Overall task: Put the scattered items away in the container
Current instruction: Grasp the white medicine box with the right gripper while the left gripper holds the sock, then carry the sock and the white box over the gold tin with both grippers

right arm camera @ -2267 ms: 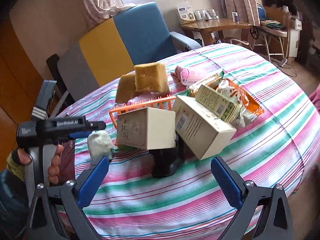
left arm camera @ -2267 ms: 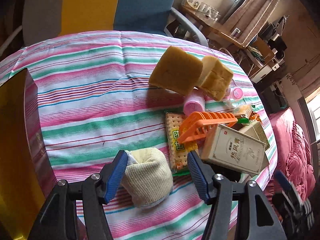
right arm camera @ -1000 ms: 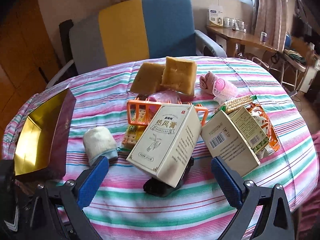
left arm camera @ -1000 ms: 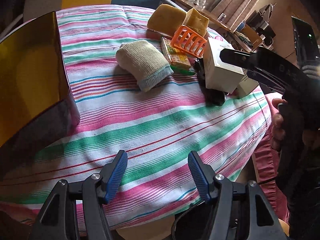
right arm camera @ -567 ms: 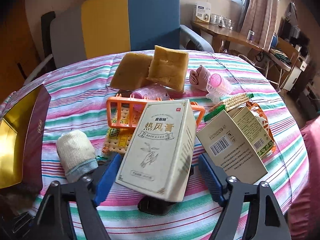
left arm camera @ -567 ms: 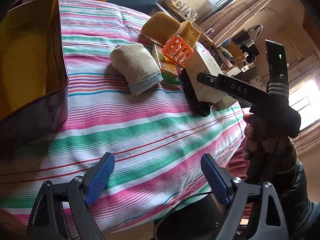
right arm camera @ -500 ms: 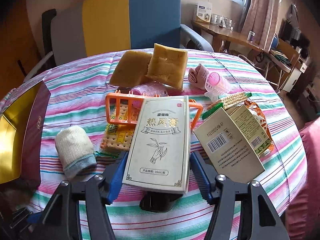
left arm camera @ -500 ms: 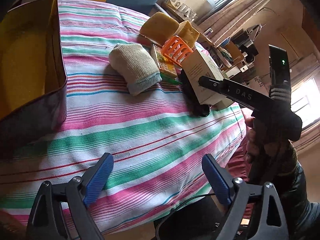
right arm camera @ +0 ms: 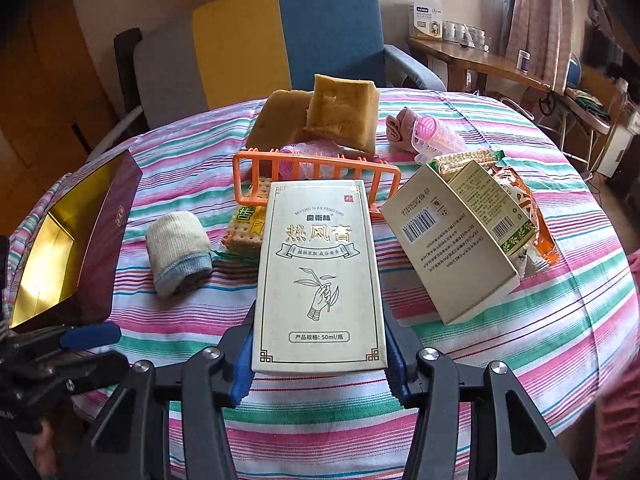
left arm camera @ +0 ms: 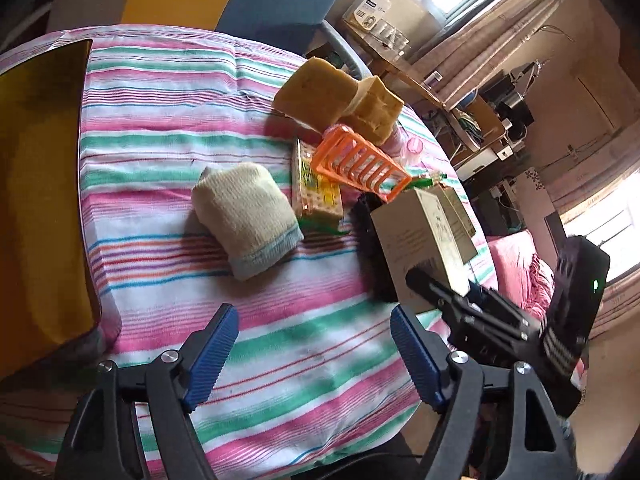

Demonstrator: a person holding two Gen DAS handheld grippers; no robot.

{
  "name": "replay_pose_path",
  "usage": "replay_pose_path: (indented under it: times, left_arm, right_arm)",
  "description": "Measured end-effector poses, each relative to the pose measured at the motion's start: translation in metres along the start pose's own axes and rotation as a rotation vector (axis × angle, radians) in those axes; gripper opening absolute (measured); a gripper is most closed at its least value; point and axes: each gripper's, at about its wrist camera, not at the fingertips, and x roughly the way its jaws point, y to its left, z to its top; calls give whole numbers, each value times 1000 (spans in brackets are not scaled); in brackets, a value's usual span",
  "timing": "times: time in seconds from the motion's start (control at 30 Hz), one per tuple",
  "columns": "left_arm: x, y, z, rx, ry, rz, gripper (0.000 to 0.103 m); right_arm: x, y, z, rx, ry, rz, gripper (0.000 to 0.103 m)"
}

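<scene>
The cream carton (right arm camera: pixel 320 276) with gold lettering is pinched at its lower sides by the blue pads of the right gripper (right arm camera: pixel 319 354), above the striped cloth of the desk (right arm camera: pixel 520 320); in the left wrist view the same carton is seen from the side, beside a black object whose nature cannot be told; the left gripper (left arm camera: pixel 314 350) is held over bare cloth near the desk's edge, its jaws closing with nothing between them; the container (right arm camera: pixel 100 232), a maroon box with a gold lining, is found at the left of the desk, lying open; a rolled beige sock (right arm camera: pixel 178 252) is seen just right of it, then a cracker packet (right arm camera: pixel 246 230), an orange rack (right arm camera: pixel 316 182), two yellow sponges (right arm camera: pixel 344 112), pink rollers (right arm camera: pixel 434 136) and a second open carton (right arm camera: pixel 456 236) further right.
</scene>
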Motion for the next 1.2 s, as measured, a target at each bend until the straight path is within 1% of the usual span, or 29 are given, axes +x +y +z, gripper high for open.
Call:
replay_pose_path:
  times: [0.13, 0.23, 0.33, 0.43, 0.53, 0.6, 0.63, 0.67, 0.7, 0.77, 0.9, 0.93, 1.03, 1.2]
  left_arm:
    - [13, 3, 28, -66, 15, 62, 79]
    - [22, 8, 42, -111, 32, 106, 79]
    - [30, 10, 53, -118, 45, 146, 79]
    - [38, 12, 60, -128, 53, 216, 79]
    - [43, 16, 62, -142, 61, 252, 79]
    - [45, 19, 62, -135, 59, 274, 75]
    - [46, 20, 61, -126, 58, 290, 70]
    - [48, 21, 59, -115, 61, 304, 67]
    - [49, 23, 58, -110, 62, 306, 67]
    - [49, 24, 55, -99, 49, 292, 66]
    - [46, 20, 50, -65, 24, 290, 64]
    - [45, 19, 49, -60, 20, 285, 63]
    - [41, 15, 44, -36, 7, 267, 63]
    - [23, 4, 25, 13, -48, 225, 63]
  right_arm:
    - [2, -3, 0, 12, -5, 13, 54]
    - [6, -6, -1, 29, 3, 21, 55]
    - [11, -10, -3, 49, 9, 31, 55]
    - [12, -12, -4, 59, 3, 41, 55]
    - [13, -14, -3, 61, -8, 47, 55]
    - [13, -14, -2, 57, -13, 50, 55]
    - [13, -14, -2, 55, -14, 52, 56]
    - [13, -13, -1, 54, -16, 54, 59]
    - [13, -13, -1, 54, -18, 55, 63]
    - [14, -12, 0, 54, -18, 54, 66]
    - [15, -10, 1, 44, -21, 40, 66]
    - [15, -9, 1, 38, -21, 33, 66]
    - [14, -7, 0, 16, -30, 16, 57]
    - [3, -4, 1, 6, -52, 23, 53]
